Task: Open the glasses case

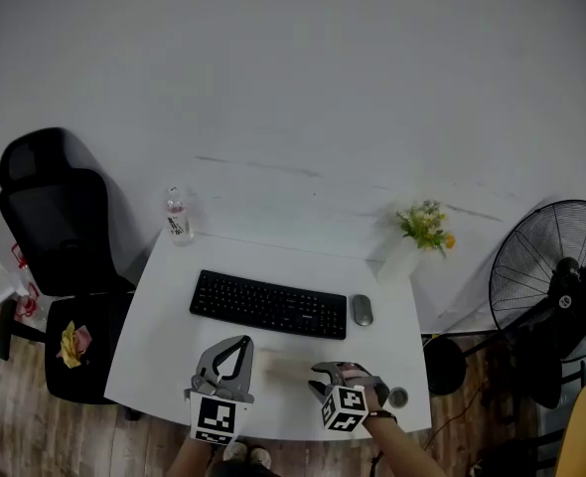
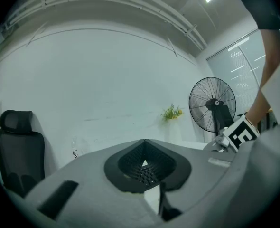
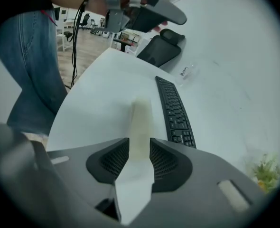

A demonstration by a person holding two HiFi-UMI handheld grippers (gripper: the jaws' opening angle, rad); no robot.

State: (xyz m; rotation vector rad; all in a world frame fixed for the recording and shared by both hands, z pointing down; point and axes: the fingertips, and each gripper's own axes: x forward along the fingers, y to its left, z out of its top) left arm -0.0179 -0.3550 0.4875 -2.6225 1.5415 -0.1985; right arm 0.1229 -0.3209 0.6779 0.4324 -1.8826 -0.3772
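Note:
The glasses case is a pale cream, long box lying on the white desk near its front edge, between my two grippers. My right gripper comes at it from the right. In the right gripper view the case runs away from me, and its near end fills the gap of my right gripper, with both pads against it. My left gripper is just left of the case, raised and tilted up at the wall. In the left gripper view my left gripper has its jaws shut with nothing held.
A black keyboard and a grey mouse lie behind the case. A water bottle stands at the back left and a potted plant at the back right. A small round grey object sits by the front right corner. An office chair and a fan flank the desk.

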